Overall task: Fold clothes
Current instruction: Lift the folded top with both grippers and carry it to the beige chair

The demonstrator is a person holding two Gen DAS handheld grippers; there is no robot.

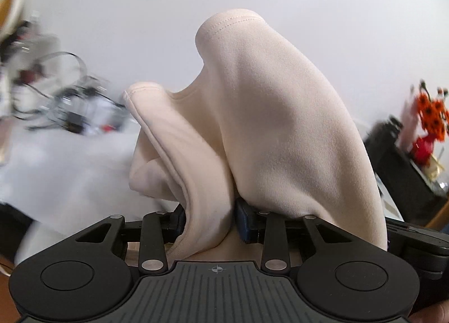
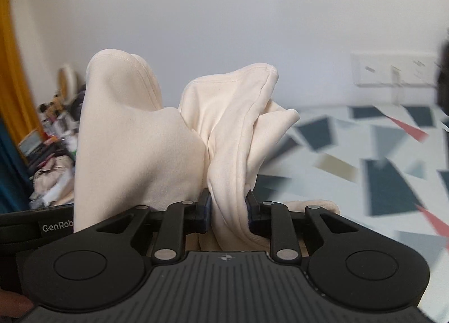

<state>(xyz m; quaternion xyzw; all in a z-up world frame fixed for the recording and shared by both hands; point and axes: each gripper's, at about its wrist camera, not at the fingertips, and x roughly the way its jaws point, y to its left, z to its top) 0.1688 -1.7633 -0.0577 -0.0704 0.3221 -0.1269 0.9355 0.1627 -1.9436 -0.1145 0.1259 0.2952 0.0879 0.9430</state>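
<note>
A cream-coloured garment (image 1: 275,132) is held up in the air in front of a white wall. My left gripper (image 1: 210,219) is shut on a bunched fold of it, and the cloth rises above the fingers in two humps with stitched hems. In the right wrist view the same cream garment (image 2: 134,149) fills the middle. My right gripper (image 2: 228,210) is shut on another gathered fold of it. The cloth hides most of both pairs of fingertips.
A white-covered surface (image 1: 70,160) lies lower left with a blurred tangle of cables and small items (image 1: 73,104) behind it. Orange flowers (image 1: 432,115) stand on a dark cabinet (image 1: 398,171) at right. A patterned grey, blue and red surface (image 2: 364,160) lies right; clutter (image 2: 53,138) sits left.
</note>
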